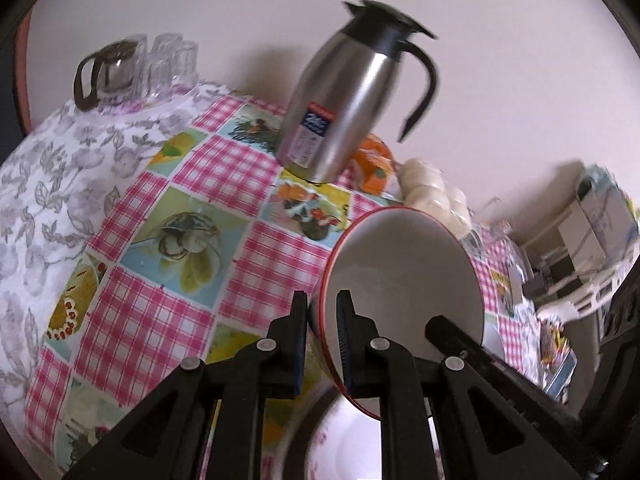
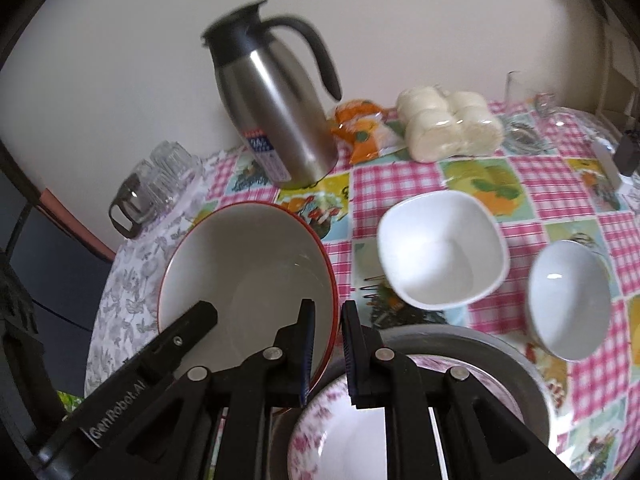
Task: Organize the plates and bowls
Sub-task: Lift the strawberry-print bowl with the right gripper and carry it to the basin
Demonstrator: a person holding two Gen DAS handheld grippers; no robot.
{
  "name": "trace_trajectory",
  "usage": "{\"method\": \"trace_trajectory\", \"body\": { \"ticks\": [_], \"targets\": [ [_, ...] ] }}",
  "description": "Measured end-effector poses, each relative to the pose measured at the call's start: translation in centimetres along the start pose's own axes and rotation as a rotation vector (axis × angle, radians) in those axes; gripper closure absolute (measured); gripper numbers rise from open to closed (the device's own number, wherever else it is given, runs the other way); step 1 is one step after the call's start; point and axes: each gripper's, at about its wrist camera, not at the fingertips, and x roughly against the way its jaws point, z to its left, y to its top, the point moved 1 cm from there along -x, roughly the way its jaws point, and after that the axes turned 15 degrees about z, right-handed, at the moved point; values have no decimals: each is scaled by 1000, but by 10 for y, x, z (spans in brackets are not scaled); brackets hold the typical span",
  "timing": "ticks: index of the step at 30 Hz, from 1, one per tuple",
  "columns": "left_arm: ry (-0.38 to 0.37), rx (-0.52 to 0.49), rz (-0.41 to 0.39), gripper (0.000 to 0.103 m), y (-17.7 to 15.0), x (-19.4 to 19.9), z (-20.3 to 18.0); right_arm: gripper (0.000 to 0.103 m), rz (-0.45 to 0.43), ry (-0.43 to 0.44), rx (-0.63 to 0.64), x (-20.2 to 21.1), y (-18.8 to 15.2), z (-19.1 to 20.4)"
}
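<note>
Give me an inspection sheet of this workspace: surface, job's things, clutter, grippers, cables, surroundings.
Surface: tablecloth in pink check with picture squares; grey floral cloth at one end.
Job's things: red-rimmed bowl tilted, held off the table; square white bowl and round white bowl on the cloth; floral bowl on a grey plate below.
Clutter: steel jug, upturned glasses, orange packet, wrapped white rolls.
Grippers: left gripper and right gripper each pinch the red-rimmed bowl's rim.
Cables: nothing seen.
Surroundings: plain pale wall.
</note>
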Motion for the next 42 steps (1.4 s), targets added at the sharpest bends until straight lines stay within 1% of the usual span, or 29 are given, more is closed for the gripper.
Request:
{"method": "trace_trajectory", "body": {
  "ticks": [3, 9, 12, 15, 17, 22, 27, 33, 36, 42],
  "targets": [
    [14, -44, -13, 88, -10, 7, -16, 88, -31, 8, -6, 17, -10, -9],
    [7, -94, -15, 88, -30, 14, -38, 88, -81, 34, -29, 46, -34, -34],
    [17, -120, 0, 88, -41, 11, -48, 88, -96, 37, -35, 53, -42, -43],
    [1, -120, 28, 89, -47, 5, -54, 88, -99, 23, -43, 57, -52, -54],
    [2, -121, 47, 88, -51, 0, -56, 88, -96, 37, -56, 56, -58, -63],
    [49, -136, 81, 88, -59, -9, -63, 88, -68, 53, -68, 44, -67, -76],
    [69, -139, 130, 88, -64, -21, -65, 88, -34, 67, -92, 36, -73, -88],
    [107, -137, 197, 88, -69, -38, -66, 88, 24, 50, -107, 21, -81, -95],
    [119, -137, 220, 88, -71, -44, -65, 88, 58, 58, -126, 13, -83, -99],
    [129, -139, 248, 88, -73, -48, -64, 87, 81, 47, -130, 7, -85, -101]
  ]
}}
